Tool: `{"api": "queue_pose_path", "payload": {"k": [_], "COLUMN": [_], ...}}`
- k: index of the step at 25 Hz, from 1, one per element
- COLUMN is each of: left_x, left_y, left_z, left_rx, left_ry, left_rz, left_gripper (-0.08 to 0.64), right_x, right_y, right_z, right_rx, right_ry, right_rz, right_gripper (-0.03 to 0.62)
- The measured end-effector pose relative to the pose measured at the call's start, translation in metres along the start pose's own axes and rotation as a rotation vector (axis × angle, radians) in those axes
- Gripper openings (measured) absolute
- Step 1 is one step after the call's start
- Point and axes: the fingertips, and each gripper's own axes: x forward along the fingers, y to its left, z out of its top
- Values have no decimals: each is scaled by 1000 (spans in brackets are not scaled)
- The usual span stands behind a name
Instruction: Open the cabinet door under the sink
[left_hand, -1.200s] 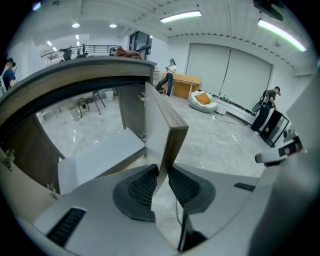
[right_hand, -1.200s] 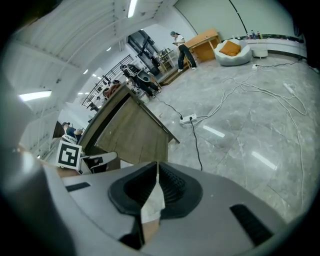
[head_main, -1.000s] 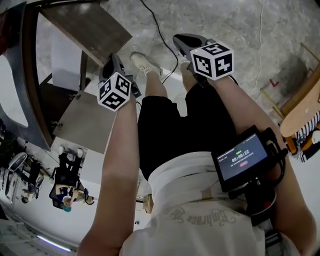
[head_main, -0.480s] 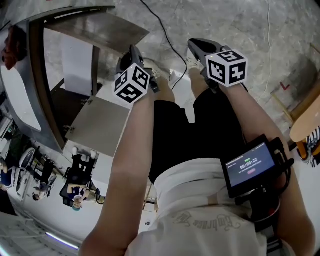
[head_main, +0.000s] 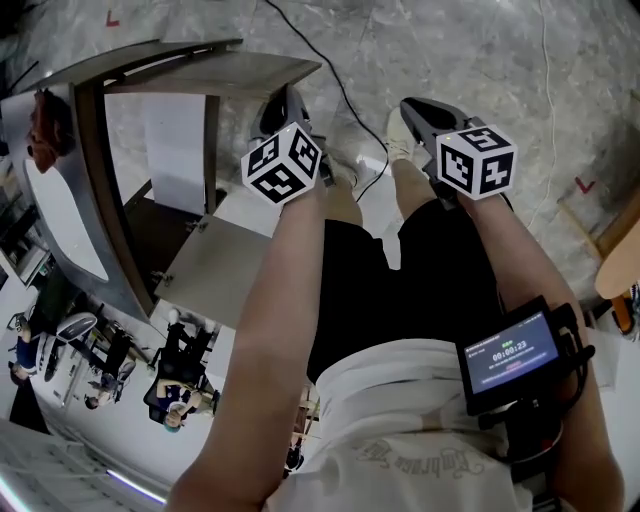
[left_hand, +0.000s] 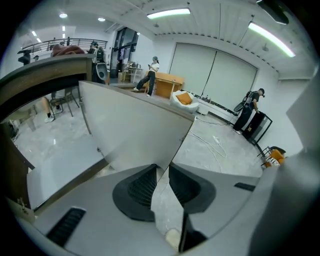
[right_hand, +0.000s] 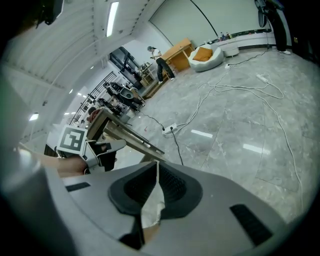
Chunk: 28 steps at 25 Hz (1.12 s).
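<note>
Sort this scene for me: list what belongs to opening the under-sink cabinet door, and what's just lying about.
Belongs to the job: cabinet door, standing open; sink; left claw, jaws just closing further, nothing between them.
Lying about: power strip and black cable on the floor; orange cushion; wooden desk far off.

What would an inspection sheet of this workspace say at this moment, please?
Surface: grey marble floor.
Job's things: sink cabinet, with brown door and grey door both swung open.
Clutter: reddish item on the cabinet's top.
Grippers: left gripper jaws slightly apart, just been closing, nothing between them; right gripper shut, empty.
Cables: black cable and white cables lying on the floor.
Surroundings: open hall, person standing by a wooden desk.
</note>
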Motion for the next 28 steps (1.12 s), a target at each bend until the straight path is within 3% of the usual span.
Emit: {"api": "queue_pose_path", "payload": {"k": [5,11,19,28], "left_x": [8,15,8,-9], "left_y": [-30,-35,-25,-33], "left_z": [27,26,29,7], "left_rx": [5,6,50,143], "left_ry": [-3,-5,-7,5], "left_rz": [-11,-10,-58,-196], "left_gripper": [86,91,91,152], "right_x": [-26,-27,-28,-25], "right_y": [-18,-31,-8,3], "right_z": [21,19,10,-1], "right_rx": [19,29,-22,-124], "right_ry": [-22,-31,6,72], "right_rz": [-30,-25,-7,34], "right_gripper": [26,26,26,26]}}
